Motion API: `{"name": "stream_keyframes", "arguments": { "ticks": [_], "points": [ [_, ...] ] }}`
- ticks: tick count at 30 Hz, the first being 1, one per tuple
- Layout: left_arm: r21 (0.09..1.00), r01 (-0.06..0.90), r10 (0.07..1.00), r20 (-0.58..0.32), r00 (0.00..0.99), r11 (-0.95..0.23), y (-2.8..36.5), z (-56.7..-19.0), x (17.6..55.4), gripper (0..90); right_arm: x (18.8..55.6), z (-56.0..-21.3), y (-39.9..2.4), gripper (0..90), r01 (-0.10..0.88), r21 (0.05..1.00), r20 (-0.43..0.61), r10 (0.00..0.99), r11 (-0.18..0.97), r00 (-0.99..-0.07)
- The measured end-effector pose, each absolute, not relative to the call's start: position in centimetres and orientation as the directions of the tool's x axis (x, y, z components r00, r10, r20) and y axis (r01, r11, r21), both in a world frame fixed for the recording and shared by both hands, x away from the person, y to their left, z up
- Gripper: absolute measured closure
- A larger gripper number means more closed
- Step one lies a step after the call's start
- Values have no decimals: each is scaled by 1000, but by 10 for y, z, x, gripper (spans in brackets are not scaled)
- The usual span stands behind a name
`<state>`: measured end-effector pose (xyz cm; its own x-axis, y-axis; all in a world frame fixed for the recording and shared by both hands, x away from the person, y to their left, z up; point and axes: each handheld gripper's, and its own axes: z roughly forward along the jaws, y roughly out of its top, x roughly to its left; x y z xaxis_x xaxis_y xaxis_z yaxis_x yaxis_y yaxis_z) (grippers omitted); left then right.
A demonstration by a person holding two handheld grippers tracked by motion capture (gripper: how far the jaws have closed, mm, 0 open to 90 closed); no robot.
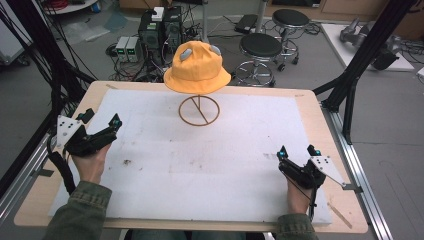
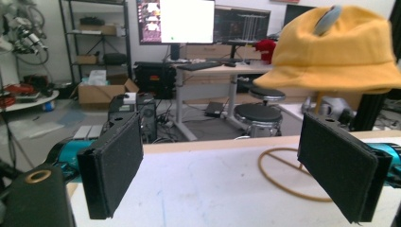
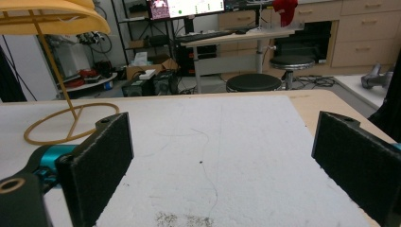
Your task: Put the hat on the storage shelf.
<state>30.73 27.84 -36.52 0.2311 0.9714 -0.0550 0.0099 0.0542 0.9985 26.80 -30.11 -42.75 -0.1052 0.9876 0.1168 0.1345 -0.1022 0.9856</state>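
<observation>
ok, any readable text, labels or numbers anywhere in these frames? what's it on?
None legible.
Monitors behind the table in the left gripper view: windows and text on screen, too small and blurred to read.
Yellow hat on its wire stand: no print or label visible.
Left gripper and right gripper: no markings readable on the jaws or grey plates.
White mat: only smudges, no writing.

This is a robotics lab. Black desktop computer towers (image 1: 160,30) with tangled cables stand on the grey floor beside round black swivel stools (image 1: 260,47), lit monitors (image 2: 176,21) sit on a desk, and black metal shelving (image 2: 94,42) holds equipment.
</observation>
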Motion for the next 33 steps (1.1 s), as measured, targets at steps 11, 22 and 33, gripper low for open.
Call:
{"name": "stream_keyframes", "arguments": {
  "ticks": [11, 22, 33],
  "points": [
    [994, 77, 982, -86, 166, 74, 293, -403, 297, 154, 267, -428, -301, 50, 132, 986, 112, 988, -97, -106],
    [988, 140, 989, -88, 119, 71, 298, -429, 287, 154, 267, -428, -299, 50, 138, 986, 113, 988, -98, -107],
    [981, 166, 988, -122, 94, 105, 307, -438, 278, 154, 267, -428, -298, 50, 148, 985, 110, 987, -92, -116]
  ]
}}
